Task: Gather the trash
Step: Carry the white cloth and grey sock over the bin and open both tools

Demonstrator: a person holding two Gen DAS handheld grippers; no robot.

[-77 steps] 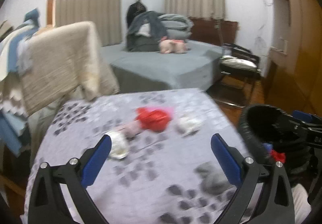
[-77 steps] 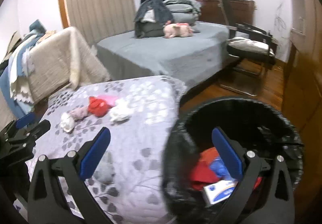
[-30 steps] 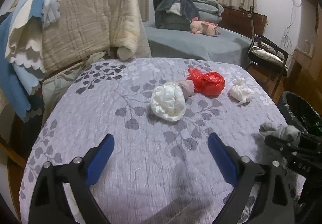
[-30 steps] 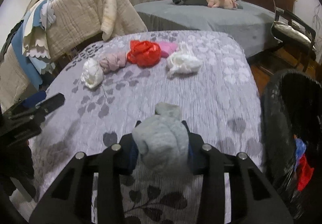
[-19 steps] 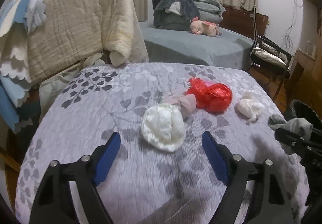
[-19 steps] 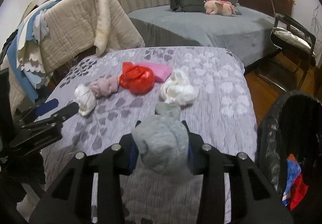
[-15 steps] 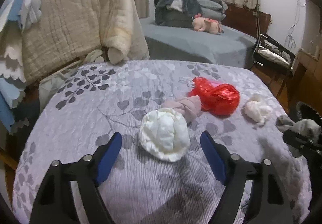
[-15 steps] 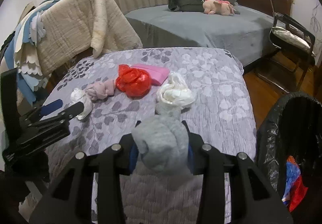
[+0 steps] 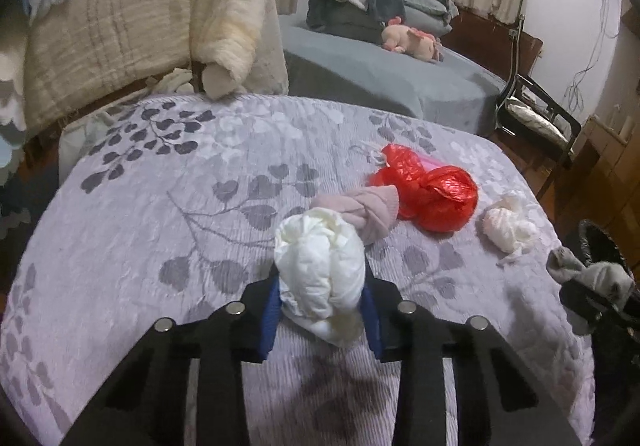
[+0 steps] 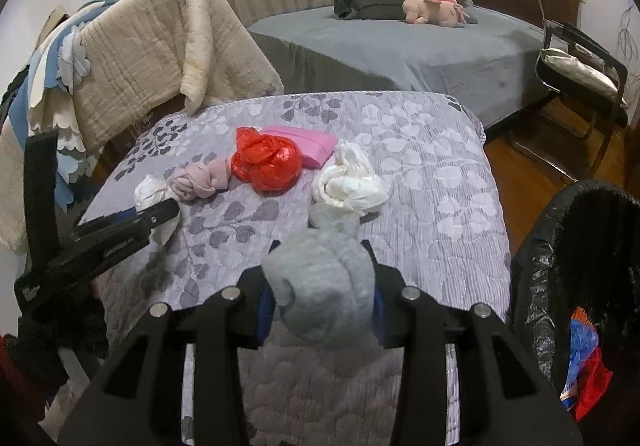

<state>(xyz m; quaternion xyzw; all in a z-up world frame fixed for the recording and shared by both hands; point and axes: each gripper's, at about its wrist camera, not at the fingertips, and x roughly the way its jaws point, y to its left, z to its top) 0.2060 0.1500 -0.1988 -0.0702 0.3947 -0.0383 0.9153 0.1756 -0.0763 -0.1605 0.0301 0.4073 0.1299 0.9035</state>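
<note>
my left gripper (image 9: 320, 298) is closing its jaws on the white crumpled wad (image 9: 320, 266), blue pads pressing both sides; the wad rests on the grey leaf-print quilt (image 9: 160, 205). just beyond it lies a pink sock roll (image 9: 360, 209), touching a red plastic bag (image 9: 436, 193). my right gripper (image 10: 320, 298) is clenched on a grey sock ball (image 10: 320, 282), held above the quilt's near edge. the black-lined bin (image 10: 560, 246) stands to the right, beside the quilt.
</note>
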